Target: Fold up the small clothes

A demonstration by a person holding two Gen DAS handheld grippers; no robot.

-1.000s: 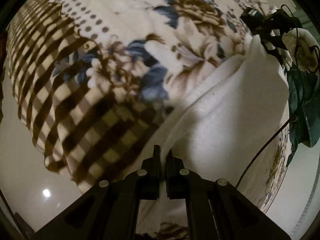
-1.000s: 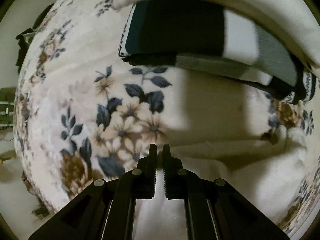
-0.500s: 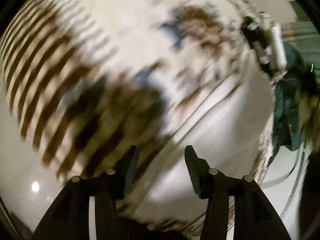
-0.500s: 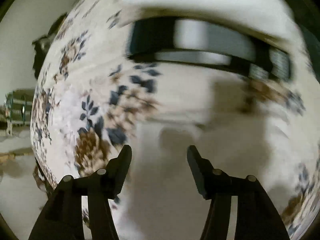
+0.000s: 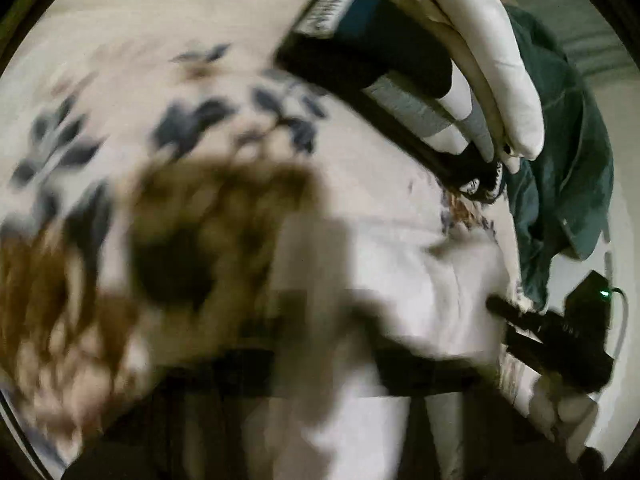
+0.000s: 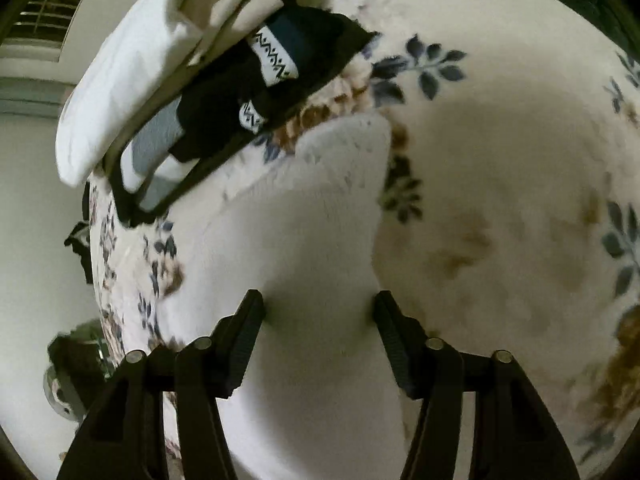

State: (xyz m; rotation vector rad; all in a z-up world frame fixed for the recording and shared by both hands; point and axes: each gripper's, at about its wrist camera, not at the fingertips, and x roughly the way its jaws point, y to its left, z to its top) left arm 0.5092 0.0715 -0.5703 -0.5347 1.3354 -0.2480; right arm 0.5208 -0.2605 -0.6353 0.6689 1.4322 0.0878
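A small white garment (image 6: 320, 220) lies folded on the floral blanket (image 6: 500, 160), its corner pointing away from me. My right gripper (image 6: 316, 316) is open, its fingers set at either side of the garment's near part. In the blurred left wrist view the same white garment (image 5: 400, 264) lies at centre right, with the right gripper (image 5: 560, 332) at its right edge. My left gripper (image 5: 320, 364) shows only as a dark smear at the bottom, its jaws apparently wide apart over the cloth.
A stack of folded clothes, white on top (image 6: 132, 76) and dark with a zigzag band below (image 6: 256, 92), sits at the far side; it also shows in the left wrist view (image 5: 400, 76). A dark green garment (image 5: 560, 160) lies at the blanket's right edge.
Both grippers went from shut on the white garment to open, letting it go. Both then swung round; the left view now faces the stack and is heavily blurred.
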